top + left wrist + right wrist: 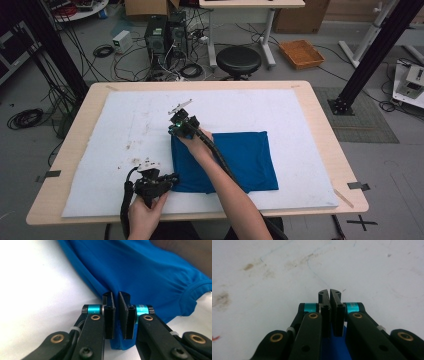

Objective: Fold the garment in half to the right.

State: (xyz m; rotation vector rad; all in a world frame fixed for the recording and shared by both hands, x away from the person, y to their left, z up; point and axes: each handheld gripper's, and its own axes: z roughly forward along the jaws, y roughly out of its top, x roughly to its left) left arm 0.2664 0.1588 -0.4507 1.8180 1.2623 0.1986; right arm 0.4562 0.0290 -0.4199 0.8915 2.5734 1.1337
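A folded blue cloth point(240, 160) lies on the white mat point(125, 125), right of its middle. My left gripper point(172, 181) is at the cloth's near left corner. In the left gripper view, the left gripper point(115, 293) is shut on the cloth point(150, 272), with the blue edge pinched between the pads. My right gripper point(173, 132) is at the far left corner, with the forearm lying across the cloth. In the right gripper view, the right gripper point(329, 291) has its jaws together and its tips over bare mat. Blue cloth point(334, 347) shows low between its pads.
The mat covers a wooden table point(320, 120) and carries brown stains point(132, 146) left of the cloth. Beyond the far edge, a black stool point(238, 60), computer towers point(165, 35), cables and an orange tray point(301, 53) stand on the floor.
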